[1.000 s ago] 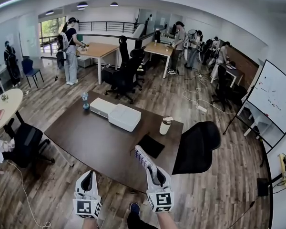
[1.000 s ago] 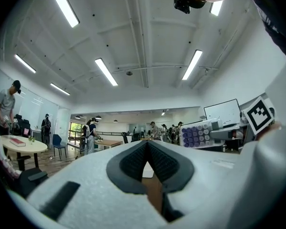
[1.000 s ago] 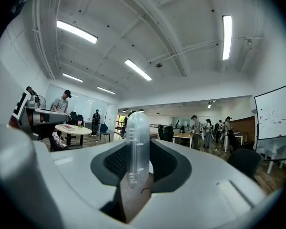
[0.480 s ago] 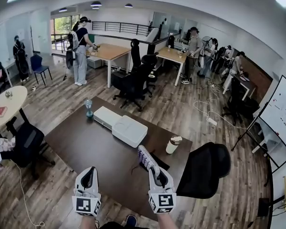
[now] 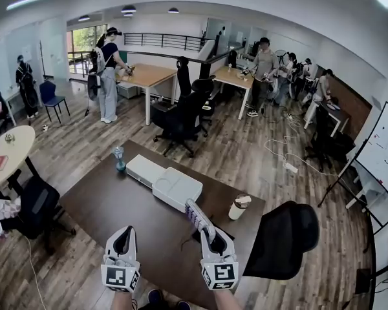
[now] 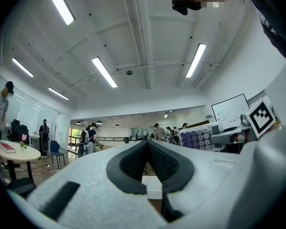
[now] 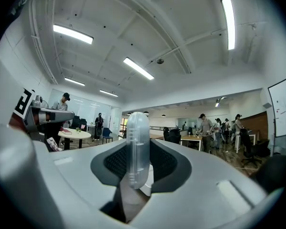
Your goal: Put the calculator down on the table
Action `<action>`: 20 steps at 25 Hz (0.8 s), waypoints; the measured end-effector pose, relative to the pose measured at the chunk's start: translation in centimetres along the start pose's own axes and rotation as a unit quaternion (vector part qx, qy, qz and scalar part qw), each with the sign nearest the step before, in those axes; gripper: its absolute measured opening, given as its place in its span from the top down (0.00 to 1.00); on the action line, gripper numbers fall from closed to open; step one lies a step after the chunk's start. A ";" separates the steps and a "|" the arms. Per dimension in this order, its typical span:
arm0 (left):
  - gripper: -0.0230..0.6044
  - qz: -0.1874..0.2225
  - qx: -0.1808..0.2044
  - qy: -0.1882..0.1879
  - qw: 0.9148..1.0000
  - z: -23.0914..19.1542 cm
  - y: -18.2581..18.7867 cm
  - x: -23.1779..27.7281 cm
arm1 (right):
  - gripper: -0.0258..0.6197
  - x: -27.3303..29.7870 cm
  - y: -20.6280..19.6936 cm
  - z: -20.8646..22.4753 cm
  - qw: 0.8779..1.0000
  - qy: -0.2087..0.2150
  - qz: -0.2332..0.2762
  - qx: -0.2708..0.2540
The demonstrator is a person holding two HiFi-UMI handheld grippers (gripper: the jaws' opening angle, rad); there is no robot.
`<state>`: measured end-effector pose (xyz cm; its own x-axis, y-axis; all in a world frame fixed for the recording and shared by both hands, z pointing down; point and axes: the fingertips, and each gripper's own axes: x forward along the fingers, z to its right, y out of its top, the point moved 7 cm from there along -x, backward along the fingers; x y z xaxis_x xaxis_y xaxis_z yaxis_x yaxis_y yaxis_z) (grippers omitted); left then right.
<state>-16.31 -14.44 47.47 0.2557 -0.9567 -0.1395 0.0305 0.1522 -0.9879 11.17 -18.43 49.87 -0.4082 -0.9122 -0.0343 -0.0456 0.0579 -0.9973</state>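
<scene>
My right gripper [image 5: 211, 237] is shut on the calculator [image 5: 197, 216], a pale slab with purple keys that sticks forward and up over the near part of the dark brown table [image 5: 126, 202]. In the right gripper view the calculator [image 7: 137, 147] shows edge-on, clamped between the black pads [image 7: 164, 163] of the right gripper [image 7: 137, 175]. My left gripper [image 5: 124, 232] hovers beside it over the table's near edge, its jaws closed to a point with nothing in them. In the left gripper view, the left gripper [image 6: 147, 145] has its pads meeting, and the calculator [image 6: 200, 136] appears at right.
On the table stand two white boxes [image 5: 174, 187], a paper cup with a lid [image 5: 239, 206], a small bottle [image 5: 119, 158] and a black mat [image 5: 195, 236] under the calculator. A black office chair [image 5: 288, 237] stands at the table's right, another [image 5: 39, 202] at its left. Several people work at desks farther back.
Both grippers and the camera have moved forward to the table. The grippers now hang over its near edge, and the calculator, still gripped, is above the black mat.
</scene>
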 end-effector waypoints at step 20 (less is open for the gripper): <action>0.97 0.000 -0.008 -0.025 1.000 -3.5 -2.2 5.6 | 0.78 5.9 0.0 0.4 1.000 -0.022 -0.009 -0.014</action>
<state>-18.33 -20.96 48.65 0.3034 -0.9430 -0.1370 0.0144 0.1482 -0.9888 9.13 -23.96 49.65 -0.3663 -0.9303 -0.0188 -0.0779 0.0508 -0.9957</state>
